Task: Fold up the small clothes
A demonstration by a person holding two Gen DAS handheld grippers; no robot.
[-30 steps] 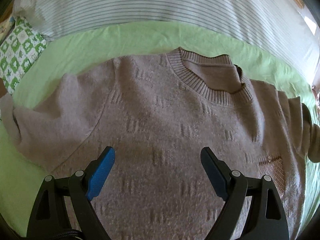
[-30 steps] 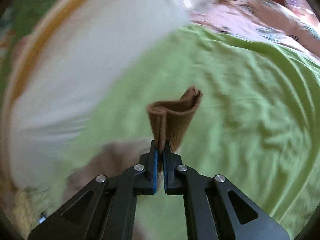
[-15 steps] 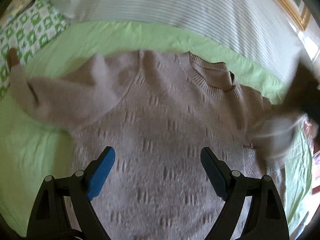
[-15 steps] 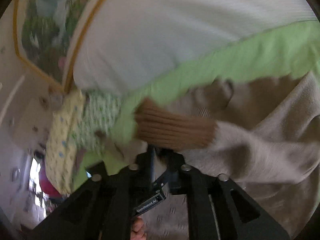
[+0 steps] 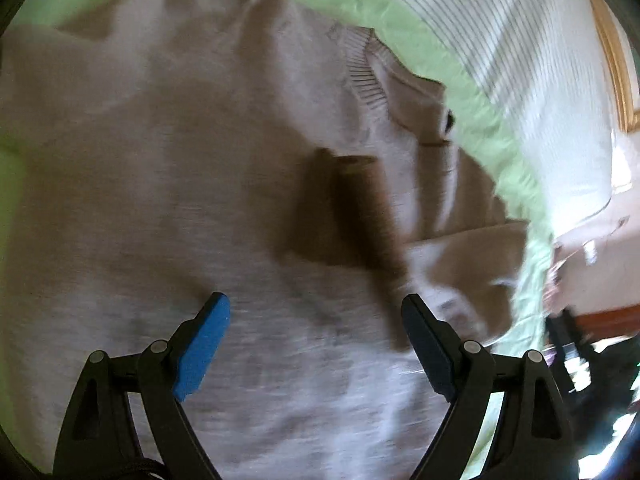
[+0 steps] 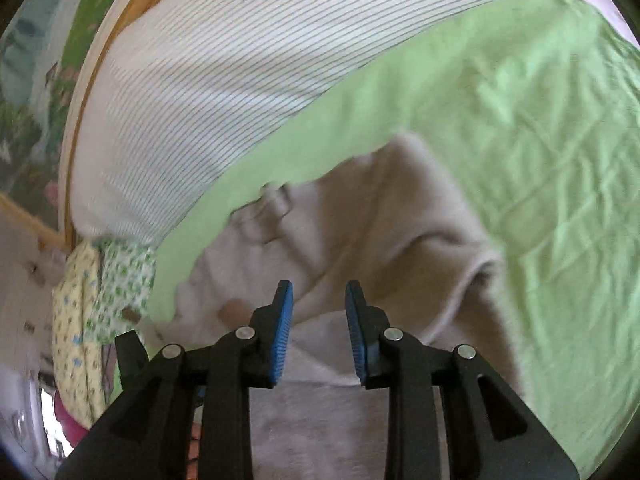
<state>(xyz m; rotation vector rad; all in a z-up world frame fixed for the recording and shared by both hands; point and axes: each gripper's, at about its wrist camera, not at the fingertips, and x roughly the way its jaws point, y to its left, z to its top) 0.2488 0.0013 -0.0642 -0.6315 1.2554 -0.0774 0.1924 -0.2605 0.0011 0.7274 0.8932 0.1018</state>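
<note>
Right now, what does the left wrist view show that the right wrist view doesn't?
Left wrist only: the beige knitted sweater's ribbed neckline and a dark ribbed cuff lying on its front. Right wrist only: a green-and-white patterned pillow and the folded-over sleeve. Both: the beige knitted sweater, light green bedsheet and striped white cushion.

A soft, fuzzy knit sweater (image 5: 168,168) with a ribbed collar (image 5: 362,76) lies on a smooth, matt green cloth sheet (image 6: 520,92). Behind it, a striped woven cover (image 6: 208,72). Gripper fingers are matt black plastic with ridged blue pads (image 6: 282,332) and shiny metal pins.
</note>
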